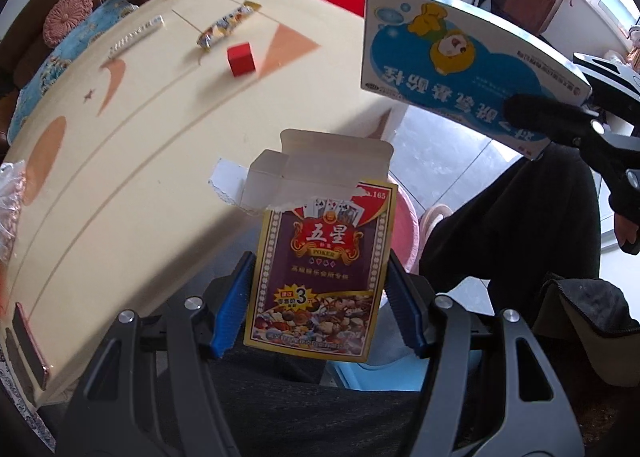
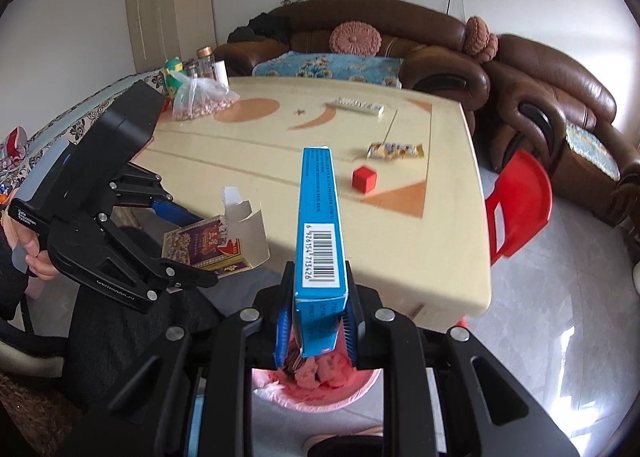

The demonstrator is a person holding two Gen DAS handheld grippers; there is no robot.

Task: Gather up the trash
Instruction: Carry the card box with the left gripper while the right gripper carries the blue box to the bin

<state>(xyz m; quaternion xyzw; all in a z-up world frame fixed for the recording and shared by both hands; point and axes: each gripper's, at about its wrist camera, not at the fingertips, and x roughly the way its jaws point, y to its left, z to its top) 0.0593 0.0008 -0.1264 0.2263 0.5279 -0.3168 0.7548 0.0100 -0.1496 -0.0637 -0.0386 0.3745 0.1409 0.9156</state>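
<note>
Blue box (image 2: 320,225) pinched in right gripper (image 2: 316,331); left gripper (image 1: 320,305) clamps card box (image 1: 320,273).

Poker card box (image 1: 320,269): purple/red print w/ yellow border, top flaps torn open and white inside, upright btwn blue pads, at near table edge. Blue medicine box (image 2: 320,225): flat carton, cartoon bear on its face, barcode on narrow side, held on edge by one end, to the right of the card box, over pink-lined bin (image 2: 320,381). On table farther off: snack wrapper (image 2: 395,150), blister strip (image 2: 355,105), red cube (image 2: 364,178), apart from each other.
</note>
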